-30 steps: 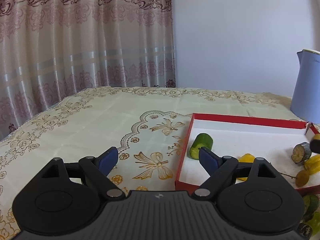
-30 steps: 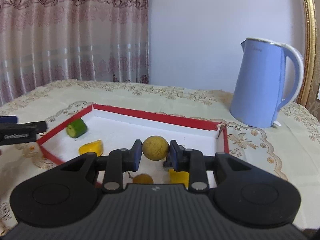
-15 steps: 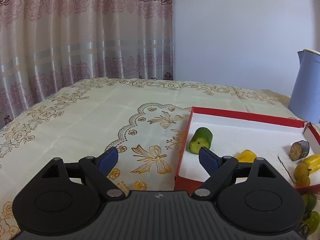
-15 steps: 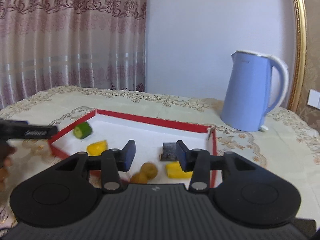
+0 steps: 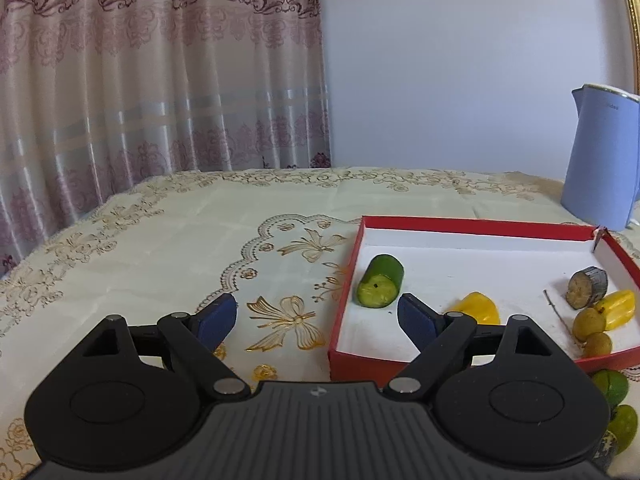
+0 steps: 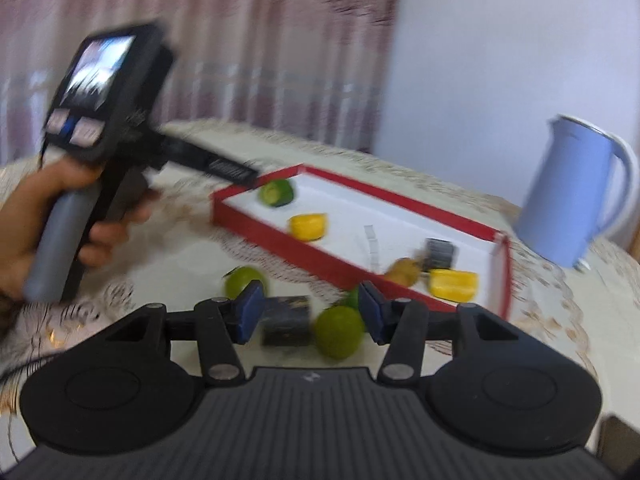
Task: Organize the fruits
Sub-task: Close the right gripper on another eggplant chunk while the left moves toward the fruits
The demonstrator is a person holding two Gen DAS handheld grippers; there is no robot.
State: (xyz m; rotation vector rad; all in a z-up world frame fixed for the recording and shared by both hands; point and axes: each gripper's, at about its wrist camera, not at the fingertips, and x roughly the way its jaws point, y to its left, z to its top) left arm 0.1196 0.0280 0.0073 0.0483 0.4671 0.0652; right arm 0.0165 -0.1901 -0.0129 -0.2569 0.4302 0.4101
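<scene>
A red tray point(image 5: 476, 225) with a white floor holds a green cucumber piece point(image 5: 380, 286), a yellow piece point(image 5: 479, 307), a dark round slice point(image 5: 587, 287), another yellow piece point(image 5: 618, 309) and two small brown-yellow fruits point(image 5: 588, 321). My left gripper point(image 5: 316, 316) is open and empty over the tablecloth at the tray's left front corner. My right gripper point(image 6: 310, 316) is open and empty in front of the tray point(image 6: 280, 236), above a dark cylinder piece point(image 6: 286, 320) and a green lime point(image 6: 339, 332). Another lime point(image 6: 240, 280) lies to the left.
A blue kettle point(image 5: 600, 164) stands behind the tray at the right; it also shows in the right wrist view point(image 6: 576, 196). Two green limes point(image 5: 610, 386) lie outside the tray's front edge. A hand holding the left gripper's handle point(image 6: 92, 148) is at the left. Curtains hang behind the table.
My right gripper let go of the brown-yellow fruit into the tray, opened wider, and pulled back and down toward the limes in front of the tray. The left gripper drifted slightly back.
</scene>
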